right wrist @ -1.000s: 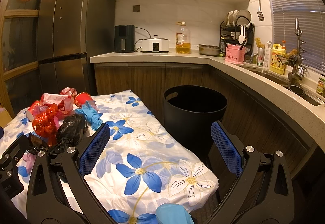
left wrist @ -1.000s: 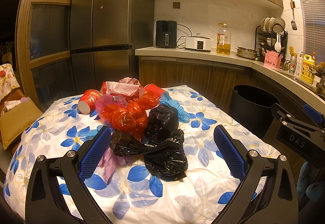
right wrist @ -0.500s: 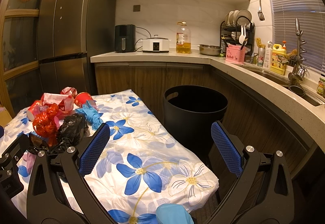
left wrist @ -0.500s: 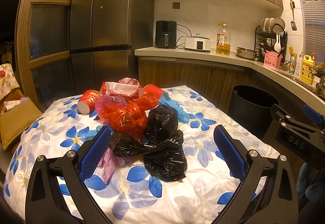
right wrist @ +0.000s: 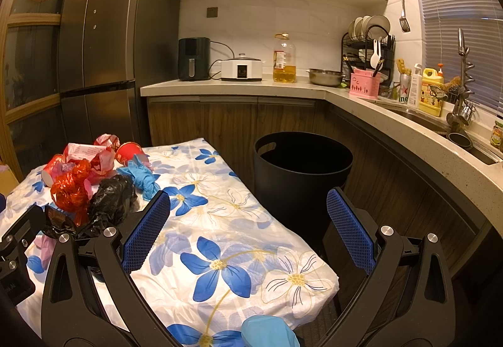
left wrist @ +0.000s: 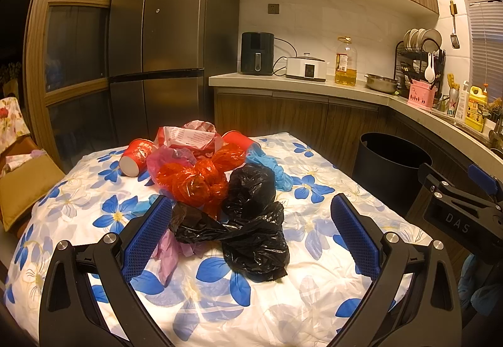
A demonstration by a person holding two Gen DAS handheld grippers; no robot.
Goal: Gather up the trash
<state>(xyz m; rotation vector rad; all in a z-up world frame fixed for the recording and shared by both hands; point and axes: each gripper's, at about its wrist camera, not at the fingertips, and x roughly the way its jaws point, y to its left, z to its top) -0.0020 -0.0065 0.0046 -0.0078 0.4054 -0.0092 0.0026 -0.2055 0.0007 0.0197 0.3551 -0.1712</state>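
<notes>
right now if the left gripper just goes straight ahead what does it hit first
Most likely the crumpled black plastic bag, which lies on the flowered tablecloth between the open fingers of the left gripper. The red plastic bag sits just behind it. Depth is uncertain through the fisheye.

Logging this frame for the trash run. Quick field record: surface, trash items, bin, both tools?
surface: table with floral cloth
trash pile: black bag, red bag, red cup, blue glove, pink bag, printed wrapper
bin: black bin, open top, on floor beyond the table's right edge
left tool: open, fingers flank black bag, no contact evident
right tool: open, holds nothing, aimed between table edge and bin
</notes>
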